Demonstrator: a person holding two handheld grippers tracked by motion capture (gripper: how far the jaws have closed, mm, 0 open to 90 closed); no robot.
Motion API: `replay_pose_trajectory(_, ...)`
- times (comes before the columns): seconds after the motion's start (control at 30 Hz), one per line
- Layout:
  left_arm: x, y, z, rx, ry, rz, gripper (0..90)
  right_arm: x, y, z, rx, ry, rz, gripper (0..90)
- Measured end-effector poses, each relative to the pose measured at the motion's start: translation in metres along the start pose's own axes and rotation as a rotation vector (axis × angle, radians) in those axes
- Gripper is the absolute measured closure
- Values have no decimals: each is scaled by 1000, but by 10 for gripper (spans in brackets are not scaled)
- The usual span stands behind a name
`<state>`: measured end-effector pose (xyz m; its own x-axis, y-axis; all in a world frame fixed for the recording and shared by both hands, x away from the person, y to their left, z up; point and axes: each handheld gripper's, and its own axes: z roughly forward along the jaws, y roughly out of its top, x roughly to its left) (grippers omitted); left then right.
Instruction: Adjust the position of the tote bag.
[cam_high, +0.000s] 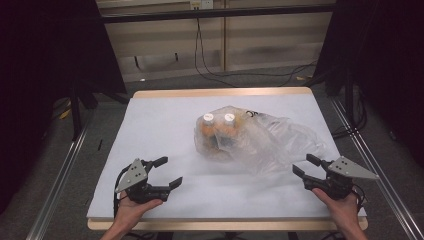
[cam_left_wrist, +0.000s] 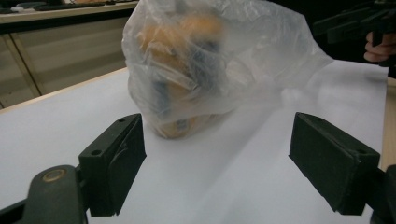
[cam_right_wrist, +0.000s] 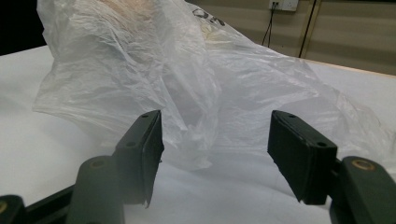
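The plastic bag (cam_high: 250, 137) lies on the white-covered table (cam_high: 160, 125), a little beyond its middle, with two white-capped bottles (cam_high: 218, 129) standing upright inside it among orange and dark shapes too blurred through the film to name. The bag's loose, crumpled end spreads away from the bottles toward your right side.

Your right gripper (cam_high: 305, 166) sits just beside that loose end, near the table's front edge; its fingers (cam_right_wrist: 140, 144) stand apart with nothing between them, and in the right gripper view the crumpled film lies just ahead of them. Your right hand (cam_high: 337, 202) holds it from below, forearm coming in over the front edge.

Your left gripper (cam_high: 167, 172) rests well apart from the bag, on its other side, aimed toward the bottles. Its fingers (cam_left_wrist: 114, 161) are spread wide and hold nothing. Your left hand (cam_high: 135, 205) cups it from beneath.
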<state>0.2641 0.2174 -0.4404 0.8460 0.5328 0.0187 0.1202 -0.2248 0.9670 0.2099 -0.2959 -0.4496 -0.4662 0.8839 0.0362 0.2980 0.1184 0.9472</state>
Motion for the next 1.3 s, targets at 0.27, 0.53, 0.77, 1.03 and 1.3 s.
replay_pose_trajectory(0.27, -12, 9, 17, 50, -70, 16, 227, -1, 1, -1, 34, 24, 17, 401)
replay_pose_trajectory(0.53, -23, 26, 43, 51, -173, 33, 319, -8, 5, 0, 62, 23, 25, 456)
replay_pose_trajectory(0.77, -39, 43, 69, 51, -240, 48, 395, -13, 7, -1, 83, 10, 15, 496)
replay_pose_trajectory(1.03, -60, 63, 107, 62, -343, 110, 453, -27, 6, 0, 120, -7, 16, 553)
replay_pose_trajectory(1.3, -80, 84, 138, 58, -411, 142, 476, -46, 7, 1, 149, -31, 20, 608)
